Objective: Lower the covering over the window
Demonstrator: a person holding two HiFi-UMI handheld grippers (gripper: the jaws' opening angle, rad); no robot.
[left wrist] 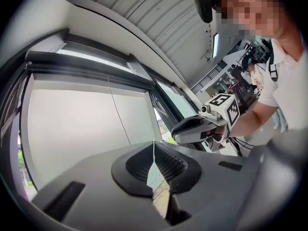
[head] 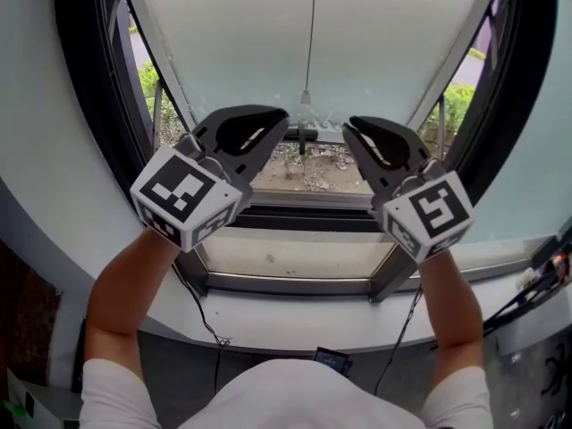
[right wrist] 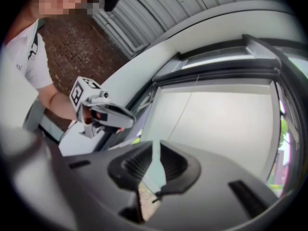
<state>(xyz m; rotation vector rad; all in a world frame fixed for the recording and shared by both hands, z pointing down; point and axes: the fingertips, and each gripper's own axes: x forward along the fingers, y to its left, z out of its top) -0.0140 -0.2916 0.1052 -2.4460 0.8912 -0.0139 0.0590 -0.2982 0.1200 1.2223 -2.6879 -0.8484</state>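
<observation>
Pale curved wall, dark-framed window point(head: 85, 105); a white blind point(head: 259, 34) covers its upper part, with gravel and greenery showing under the blind's bottom edge. A thin cord point(head: 312, 25) hangs down the blind's middle. Left gripper point(head: 279, 121) and right gripper point(head: 351, 126) are held up near that bottom edge, either side of the cord. Left jaws are together on nothing; right jaws are slightly apart, nothing between.

right gripper point(right wrist: 154, 153): jaws slightly apart, nothing between | blind point(right wrist: 226, 119): drawn, behind jaws | left gripper point(right wrist: 120, 114): at left
</observation>
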